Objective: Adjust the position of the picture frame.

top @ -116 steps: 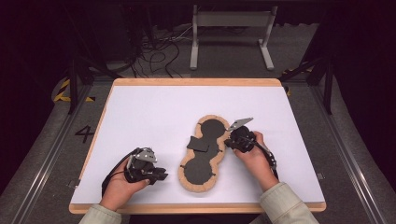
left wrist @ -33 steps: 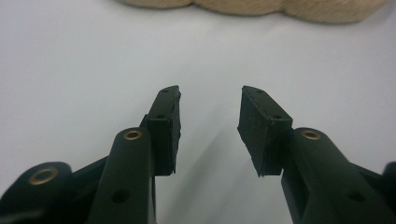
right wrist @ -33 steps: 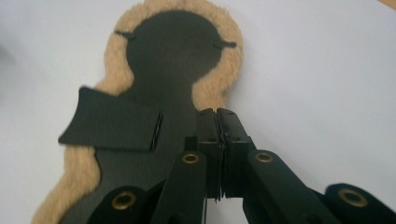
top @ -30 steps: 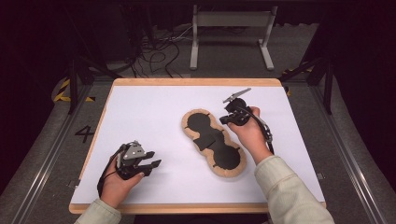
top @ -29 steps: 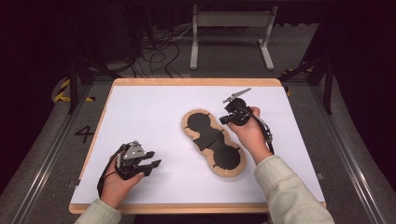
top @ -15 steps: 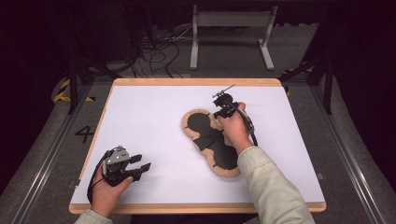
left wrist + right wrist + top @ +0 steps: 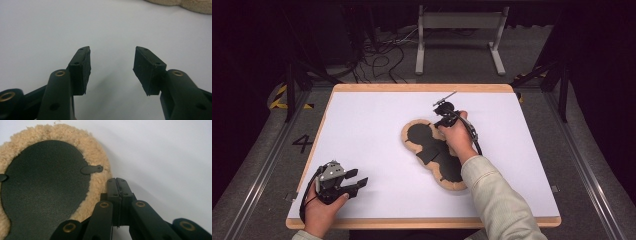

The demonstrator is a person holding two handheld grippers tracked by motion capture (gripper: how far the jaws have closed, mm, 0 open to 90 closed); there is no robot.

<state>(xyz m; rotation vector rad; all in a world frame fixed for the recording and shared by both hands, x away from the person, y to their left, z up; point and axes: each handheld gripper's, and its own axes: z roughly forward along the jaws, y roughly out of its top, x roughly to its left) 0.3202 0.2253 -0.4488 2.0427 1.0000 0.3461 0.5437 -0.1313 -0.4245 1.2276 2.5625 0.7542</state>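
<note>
At the lower left of the high view, a bare hand grips the left tongs [image 7: 354,184] low over the near edge of the counter [image 7: 362,130], their tips pointing toward the right of the frame. In the left gripper view the two black jaws stand well apart with nothing between them; they have just been opening, and the flat rubbery pads [image 7: 81,68] face each other over bare white surface.

Farther in, right of centre, a forearm in a pale sleeve [image 7: 497,200] reaches up the frame. Its hand holds the right tongs [image 7: 443,120], tipped forward and down at the upper end of the pad. In the right gripper view these jaws are pressed tight together with nothing between them, their tips just beside the fleece rim; I cannot tell whether they touch it.

The fleece pad [image 7: 412,142] is a long peanut-shaped piece, lying slantwise from the middle of the frame toward the lower right. Its border is curly tan wool and its middle a matte, grained black sheet [image 7: 42,192], with a small black tab [image 7: 91,169] fixed near the rim.

The counter is a smooth white sheet edged in light wood. Beyond it lie dark carpet, loose cables [image 7: 382,55] and a grey metal stand [image 7: 459,30]
</note>
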